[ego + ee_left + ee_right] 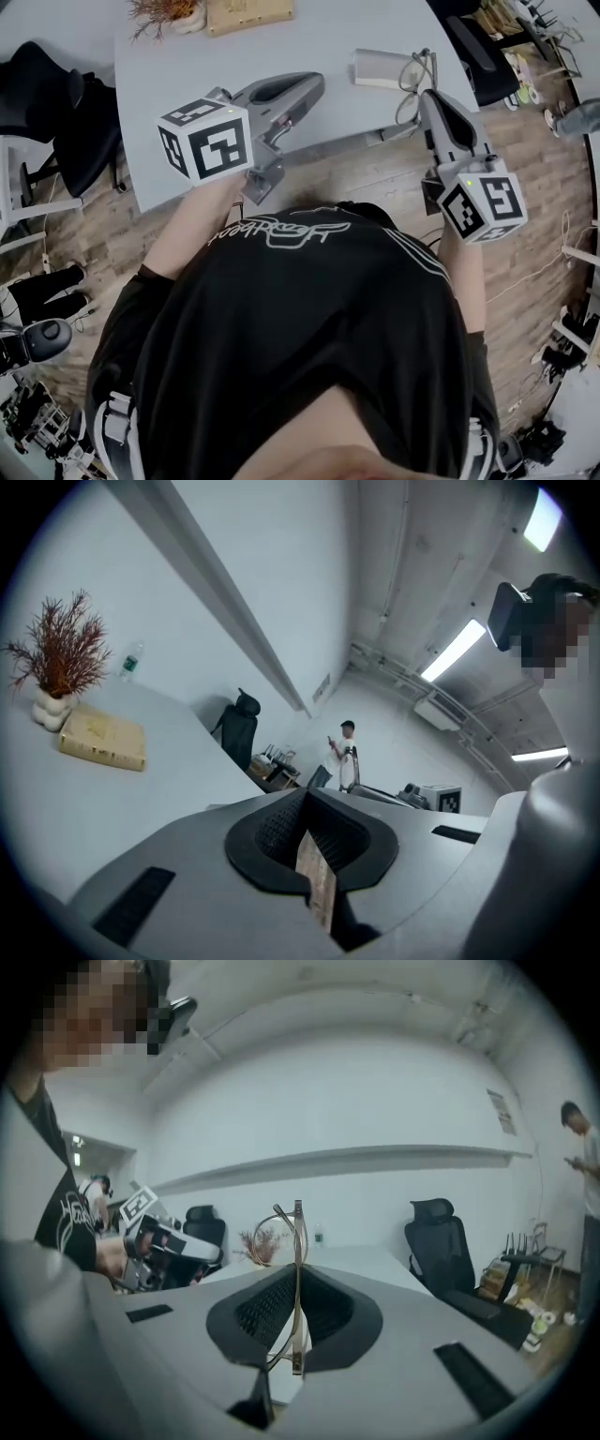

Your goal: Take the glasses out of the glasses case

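The right gripper (296, 1283) jaws are pinched on the thin wire frame of the glasses (297, 1227), out of and just beside the glasses case (380, 68) on the counter (187, 56). The glasses look light, springy and easily bent, so a gentle hold on the rim is best. The left gripper (309, 817) jaws are almost together and empty.

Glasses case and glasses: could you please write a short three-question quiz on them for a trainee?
1. True or false: the glasses lie inside the glasses case.
2. Which one holds the glasses? A) the left hand-held gripper B) the right hand-held gripper C) neither
3. Fill in: the glasses case rests on the ____.
Key: 1 false; 2 B; 3 table.
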### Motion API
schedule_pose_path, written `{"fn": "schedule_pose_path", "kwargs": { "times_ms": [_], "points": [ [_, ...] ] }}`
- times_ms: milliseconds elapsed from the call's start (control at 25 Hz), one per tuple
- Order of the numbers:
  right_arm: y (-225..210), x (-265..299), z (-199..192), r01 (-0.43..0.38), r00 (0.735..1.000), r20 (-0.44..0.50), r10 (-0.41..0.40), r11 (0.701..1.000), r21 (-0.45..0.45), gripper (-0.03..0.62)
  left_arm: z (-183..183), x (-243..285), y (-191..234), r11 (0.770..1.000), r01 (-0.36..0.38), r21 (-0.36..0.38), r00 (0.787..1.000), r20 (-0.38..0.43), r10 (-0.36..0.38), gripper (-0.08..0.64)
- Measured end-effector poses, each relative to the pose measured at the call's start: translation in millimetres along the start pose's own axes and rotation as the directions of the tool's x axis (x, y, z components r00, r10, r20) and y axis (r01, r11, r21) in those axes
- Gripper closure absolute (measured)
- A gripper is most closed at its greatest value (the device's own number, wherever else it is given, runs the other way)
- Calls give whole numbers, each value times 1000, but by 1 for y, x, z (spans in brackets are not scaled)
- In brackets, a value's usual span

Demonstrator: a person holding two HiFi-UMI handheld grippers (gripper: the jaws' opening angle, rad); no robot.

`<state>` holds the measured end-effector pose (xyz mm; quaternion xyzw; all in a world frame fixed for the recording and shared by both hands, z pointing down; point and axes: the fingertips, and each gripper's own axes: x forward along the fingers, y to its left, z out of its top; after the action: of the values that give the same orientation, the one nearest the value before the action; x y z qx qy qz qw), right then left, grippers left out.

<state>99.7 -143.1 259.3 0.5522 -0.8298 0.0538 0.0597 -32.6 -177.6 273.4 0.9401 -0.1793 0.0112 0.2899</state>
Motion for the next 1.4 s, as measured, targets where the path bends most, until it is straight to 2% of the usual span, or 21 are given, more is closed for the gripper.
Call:
{"fn": "schedule_pose_path", "kwargs": {
  "times_ms": [120, 280, 480, 760, 1080, 1400],
  "points": [
    [6, -15, 3, -39, 997, 64, 31, 991, 127, 574, 5, -8, -14, 999, 3, 38, 1000, 16, -4, 552],
    [9, -35, 9, -66, 994, 99, 49, 982, 175, 574, 6, -12, -38, 998, 10, 55, 999, 34, -12, 552],
    [12, -69, 3, -104, 990, 119, 75, 962, 254, 574, -19, -6, -67, 1000, 5, 26, 1000, 18, -5, 552],
    [18, -132, -10, -132, 985, 144, 91, 943, 305, 574, -64, 4, -128, 999, 34, 24, 999, -16, -34, 552],
    [36, -179, -21, -178, 977, 177, 119, 913, 368, 574, -98, -6, -170, 999, 33, 26, 999, -33, -32, 552],
    [53, -201, -21, -188, 975, 176, 136, 925, 331, 575, -113, -14, -191, 999, 43, 27, 998, -37, -42, 552]
  ]
}}
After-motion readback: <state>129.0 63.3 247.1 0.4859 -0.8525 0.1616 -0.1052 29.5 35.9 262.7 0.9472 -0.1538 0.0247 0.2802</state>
